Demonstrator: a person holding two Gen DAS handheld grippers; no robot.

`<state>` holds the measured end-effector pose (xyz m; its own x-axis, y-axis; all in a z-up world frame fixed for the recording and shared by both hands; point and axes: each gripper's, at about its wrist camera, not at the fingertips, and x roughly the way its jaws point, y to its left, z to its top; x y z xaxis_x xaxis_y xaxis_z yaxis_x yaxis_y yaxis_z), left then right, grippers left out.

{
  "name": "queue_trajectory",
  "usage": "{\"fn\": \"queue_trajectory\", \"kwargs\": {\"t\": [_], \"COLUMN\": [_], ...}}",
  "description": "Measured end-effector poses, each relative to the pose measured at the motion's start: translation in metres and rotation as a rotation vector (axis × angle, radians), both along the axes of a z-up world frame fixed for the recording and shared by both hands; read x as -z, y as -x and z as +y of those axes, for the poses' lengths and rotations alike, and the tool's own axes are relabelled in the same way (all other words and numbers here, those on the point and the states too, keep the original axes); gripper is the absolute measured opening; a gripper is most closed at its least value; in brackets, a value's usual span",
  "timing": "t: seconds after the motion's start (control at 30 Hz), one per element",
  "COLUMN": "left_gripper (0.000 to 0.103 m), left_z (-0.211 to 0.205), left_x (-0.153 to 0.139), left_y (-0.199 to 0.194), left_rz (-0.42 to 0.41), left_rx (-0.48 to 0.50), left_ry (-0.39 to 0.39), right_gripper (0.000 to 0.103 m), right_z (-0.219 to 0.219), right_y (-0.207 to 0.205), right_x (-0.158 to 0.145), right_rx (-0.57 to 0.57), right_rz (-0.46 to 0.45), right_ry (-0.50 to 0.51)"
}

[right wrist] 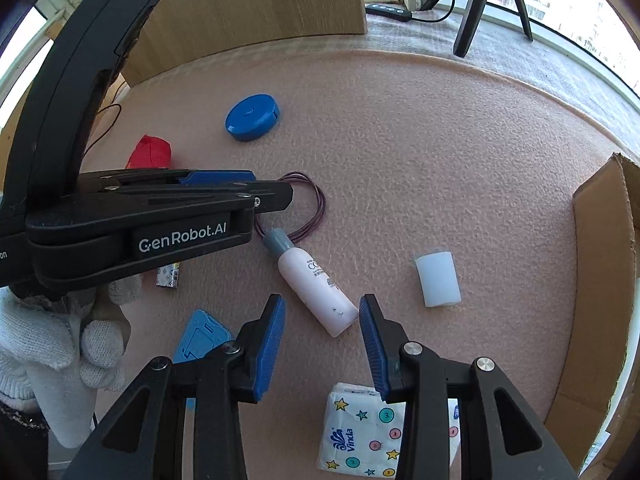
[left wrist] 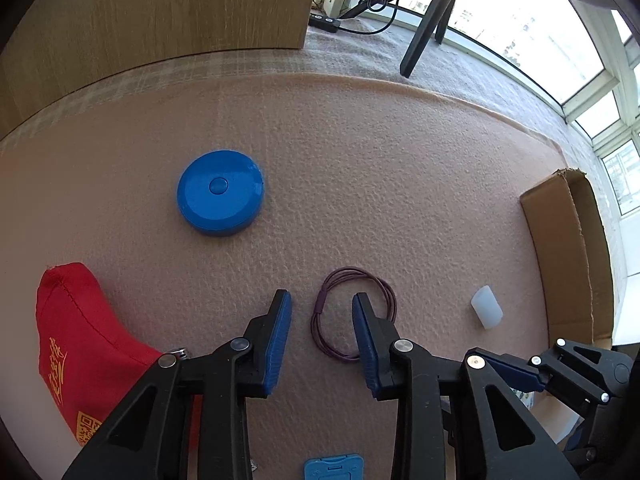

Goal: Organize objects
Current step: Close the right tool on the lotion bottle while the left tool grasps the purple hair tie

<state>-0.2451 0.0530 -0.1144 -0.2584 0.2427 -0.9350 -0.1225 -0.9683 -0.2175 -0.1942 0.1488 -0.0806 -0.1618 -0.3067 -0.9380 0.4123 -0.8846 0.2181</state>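
My left gripper [left wrist: 321, 297] is open and low over the pink mat, its fingers straddling the left side of a purple hair-tie loop [left wrist: 344, 270]. From the right wrist view, the left gripper [right wrist: 276, 192] reaches in from the left over the same loop [right wrist: 321, 205]. My right gripper [right wrist: 321, 301] is open, and the base of a lying pink bottle [right wrist: 316, 290] with a grey cap sits just ahead of its fingertips. A blue round tape measure [left wrist: 220, 192] [right wrist: 252, 118] lies farther back. A red pouch [left wrist: 80, 344] lies at the left.
An open cardboard box [right wrist: 600, 280] [left wrist: 568, 248] stands at the right. On the mat lie a white cap [right wrist: 438, 278] [left wrist: 486, 306], a tissue pack [right wrist: 356, 432], a blue flat holder [right wrist: 200, 336] and a small packet [right wrist: 168, 276]. A wooden panel [right wrist: 240, 8] and a tripod leg [right wrist: 468, 20] stand behind.
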Motion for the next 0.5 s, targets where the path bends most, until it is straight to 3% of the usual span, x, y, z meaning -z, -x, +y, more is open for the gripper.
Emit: {"fn": "queue_trajectory", "kwargs": {"t": [0.17,0.33,0.5], "left_gripper": [0.03,0.014,0.007], "left_z": [0.011,0.011,0.007], "left_x": [0.0,0.0,0.0], "left_y": [0.002,-0.003,-0.008], "left_rz": [0.022,0.056,0.08], "left_rx": [0.049,0.07,0.079], "left_ry": [0.059,0.114,0.139], "right_gripper": [0.035,0.036,0.035], "right_z": [-0.004,-0.005,-0.005], "right_y": [0.002,0.003,0.002], "right_x": [0.006,0.01,0.009], "right_rx": [-0.007,-0.01,-0.005], "right_rz": [0.001,0.002,0.007], "right_ry": [-0.018,-0.028,-0.029]}}
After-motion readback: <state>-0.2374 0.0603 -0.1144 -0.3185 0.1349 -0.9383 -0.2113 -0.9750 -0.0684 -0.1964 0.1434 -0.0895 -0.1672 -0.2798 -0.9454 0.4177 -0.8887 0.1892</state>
